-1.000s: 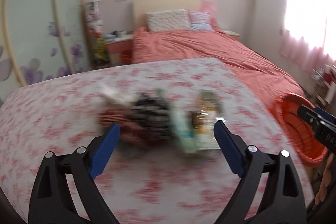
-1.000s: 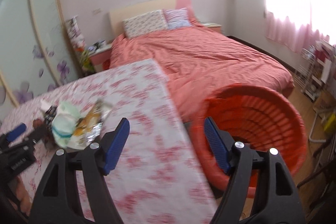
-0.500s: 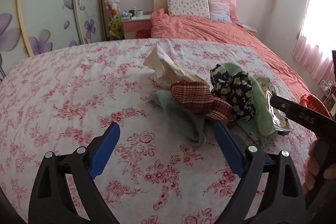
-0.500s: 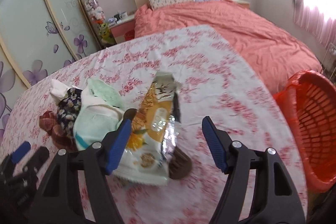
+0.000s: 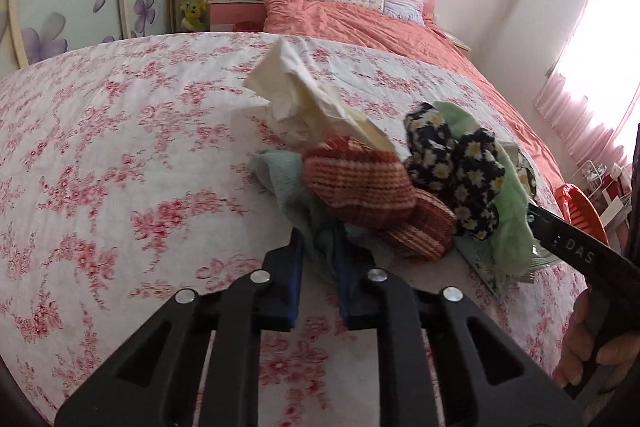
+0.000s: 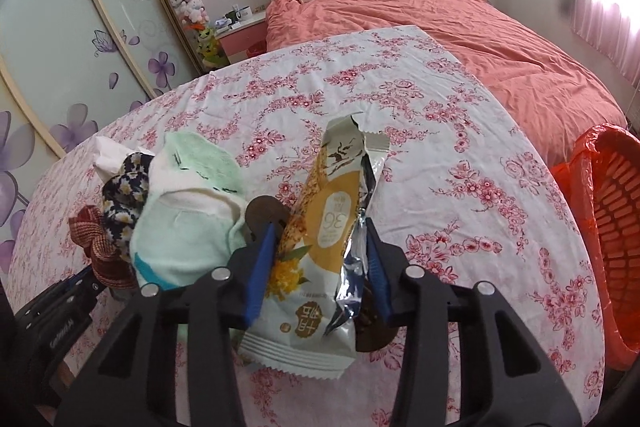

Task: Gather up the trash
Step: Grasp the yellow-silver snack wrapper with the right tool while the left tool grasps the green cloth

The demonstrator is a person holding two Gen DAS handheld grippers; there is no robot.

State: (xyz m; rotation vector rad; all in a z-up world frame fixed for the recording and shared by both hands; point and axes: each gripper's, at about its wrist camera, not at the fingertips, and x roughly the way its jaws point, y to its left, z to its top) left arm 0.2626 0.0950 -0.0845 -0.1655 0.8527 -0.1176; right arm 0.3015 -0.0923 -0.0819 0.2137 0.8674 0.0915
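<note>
A heap of litter lies on the floral tablecloth [image 5: 120, 147]: a crumpled white tissue [image 5: 296, 99], a red knitted piece [image 5: 360, 183], a black daisy-print piece [image 5: 452, 163], a light green cloth [image 5: 512, 211] and a pale blue cloth [image 5: 288, 179]. My left gripper [image 5: 319, 243] is closing, and its blue pads pinch the near edge of the pale blue cloth. A yellow-and-white snack wrapper [image 6: 332, 211] stands between the pads of my right gripper [image 6: 320, 231], whose jaws are closing and touch its edges. Brown round pieces [image 6: 264, 213] lie under the wrapper.
An orange mesh basket [image 6: 608, 227] stands beside the table's right edge, low down. Behind the table is a bed with a coral cover [image 6: 480, 27] and pillows. Sliding doors with flower prints [image 6: 60, 47] line the left wall. A hand [image 5: 588, 343] holds the right gripper.
Both grippers have dropped toward the heap. The left jaws went from wide apart to pinching the pale blue cloth. The right jaws narrowed around the snack wrapper.
</note>
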